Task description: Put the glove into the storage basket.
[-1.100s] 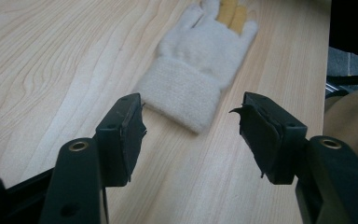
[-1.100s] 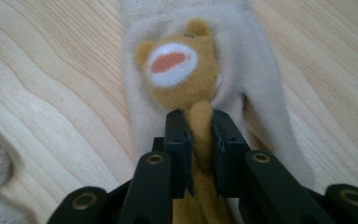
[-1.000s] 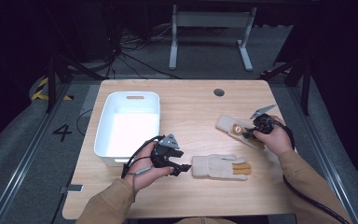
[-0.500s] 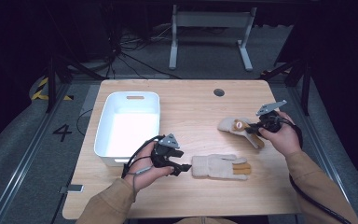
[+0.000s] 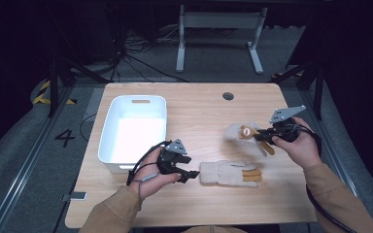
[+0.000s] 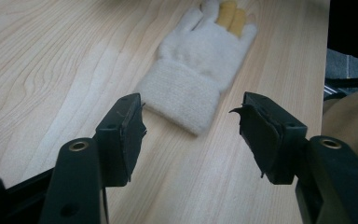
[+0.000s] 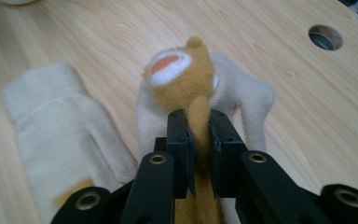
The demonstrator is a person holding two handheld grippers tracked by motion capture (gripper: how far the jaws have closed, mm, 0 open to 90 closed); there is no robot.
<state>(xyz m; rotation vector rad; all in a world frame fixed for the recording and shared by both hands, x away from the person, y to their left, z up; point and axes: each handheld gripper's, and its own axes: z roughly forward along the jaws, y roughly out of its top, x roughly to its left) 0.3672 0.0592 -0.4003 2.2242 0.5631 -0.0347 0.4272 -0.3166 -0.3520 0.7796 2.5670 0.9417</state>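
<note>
Aloft at the table's right side, a cream glove with tan fingers [image 5: 245, 133] hangs from the right gripper [image 5: 262, 138], whose black jaws are clamped on one tan finger [image 7: 199, 122] of it, seen close in the right gripper view. Its mate, a second cream glove [image 5: 229, 173], lies flat on the wooden table [image 5: 199, 111] just below and to the left. Beside that glove's knitted cuff [image 6: 182, 95], the left gripper [image 5: 190, 174] rests low with jaws apart, nothing between them. A white plastic bin [image 5: 135, 128] stands at the table's left.
</note>
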